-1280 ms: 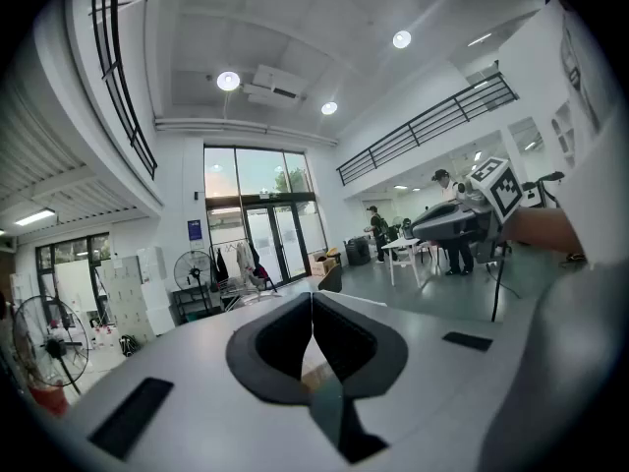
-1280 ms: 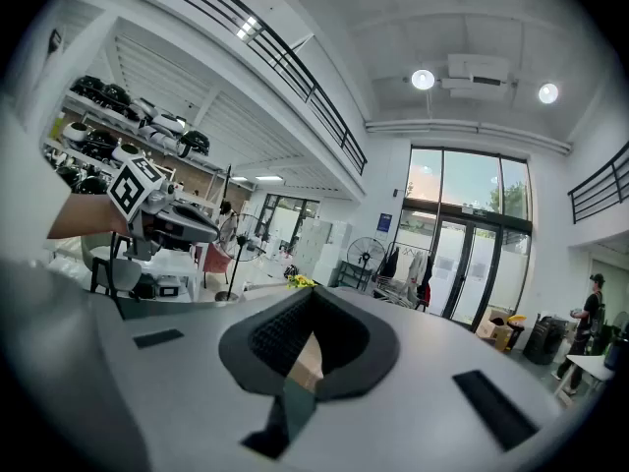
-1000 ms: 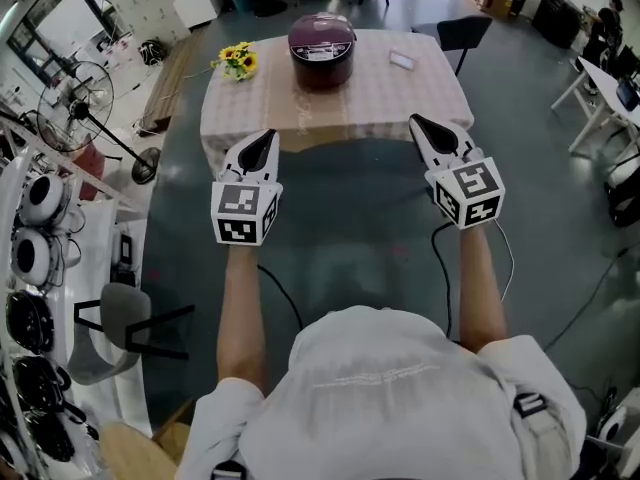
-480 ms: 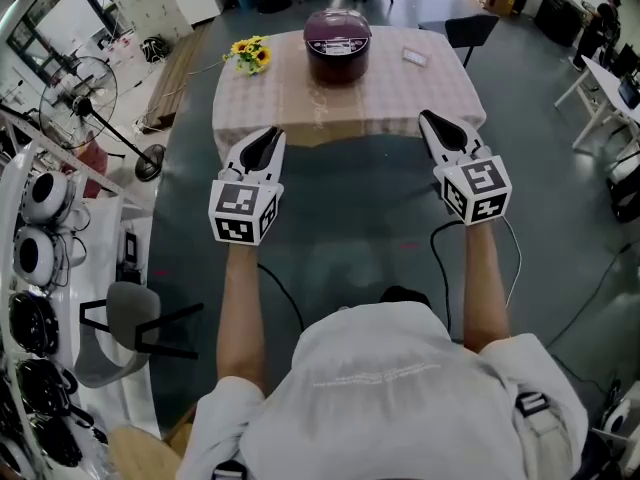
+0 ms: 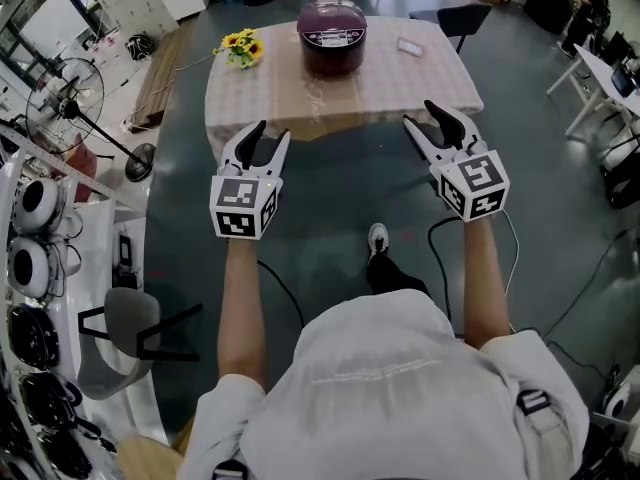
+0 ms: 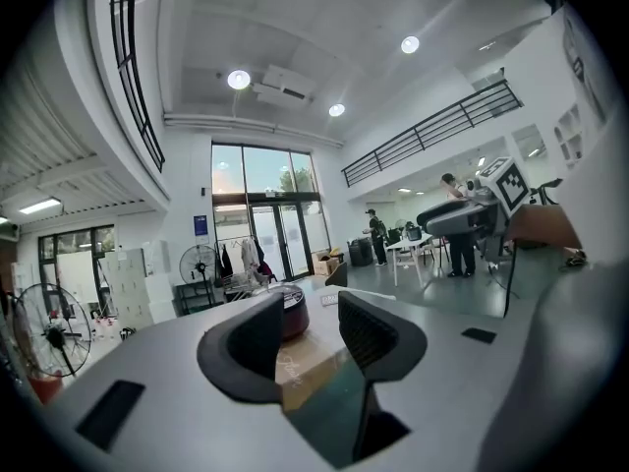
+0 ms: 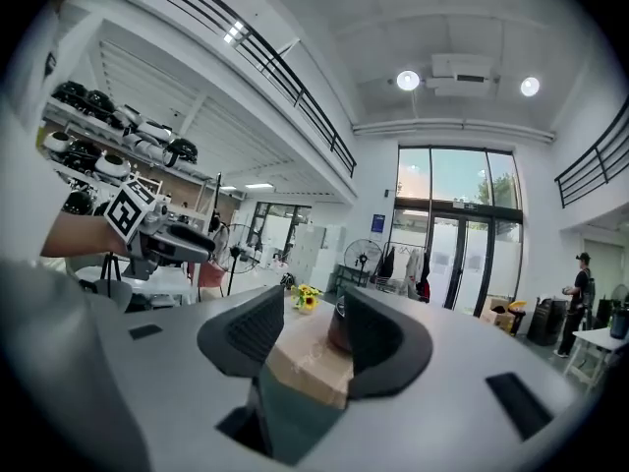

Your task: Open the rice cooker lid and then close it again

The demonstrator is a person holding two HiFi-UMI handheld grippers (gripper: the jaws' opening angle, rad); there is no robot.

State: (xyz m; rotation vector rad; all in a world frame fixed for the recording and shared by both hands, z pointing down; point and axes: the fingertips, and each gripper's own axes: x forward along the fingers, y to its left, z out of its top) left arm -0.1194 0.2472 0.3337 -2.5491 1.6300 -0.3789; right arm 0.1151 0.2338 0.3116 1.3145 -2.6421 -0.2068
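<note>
The dark purple rice cooker [image 5: 332, 35], lid down, stands at the far side of a table with a checked cloth [image 5: 280, 93]. Both grippers hover over the floor, short of the table's near edge and well apart from the cooker. My left gripper [image 5: 270, 134] and my right gripper [image 5: 420, 116] point at the table, and their jaws are opening with nothing between them. In the left gripper view the cooker [image 6: 293, 313] shows far off between the jaws of the left gripper [image 6: 310, 315]. In the right gripper view the right gripper [image 7: 313, 308] half hides the cooker [image 7: 337, 324].
A bunch of sunflowers [image 5: 240, 49] lies at the table's left and a small white item [image 5: 410, 45] at its right. A black chair [image 5: 455, 21] stands behind the table. A standing fan [image 5: 72, 93], a grey chair [image 5: 130, 328] and shelves line the left side.
Both grippers' jaws, shut in the earlier frames, now stand apart. Both hands have moved forward towards the table, and the person's shoe has come into view on the floor.
</note>
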